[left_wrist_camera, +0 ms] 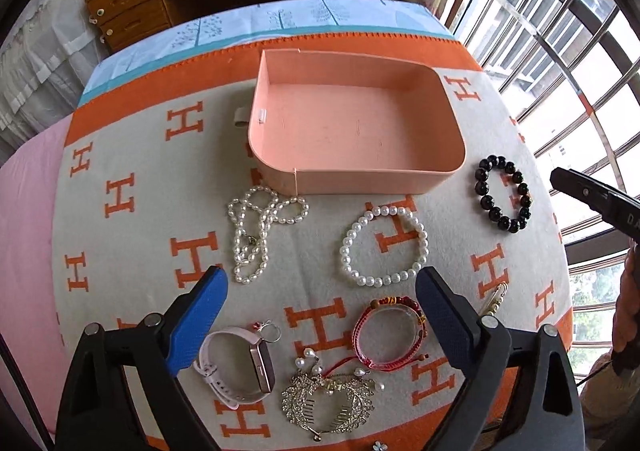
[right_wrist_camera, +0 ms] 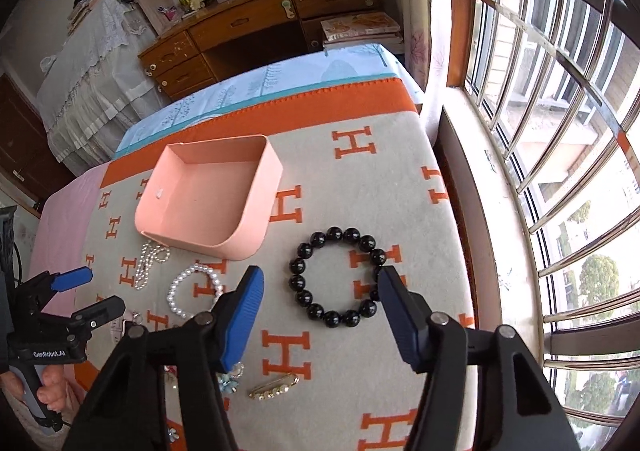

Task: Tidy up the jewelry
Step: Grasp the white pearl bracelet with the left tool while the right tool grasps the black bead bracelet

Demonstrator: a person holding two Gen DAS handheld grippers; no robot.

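Peach tray sits empty on the H-patterned blanket; the left gripper hangs spread over a watch and red bracelet. Right view: the right gripper, jaws apart, hovers above the black bead bracelet

wooden desk | barred window | daylight | lace curtain
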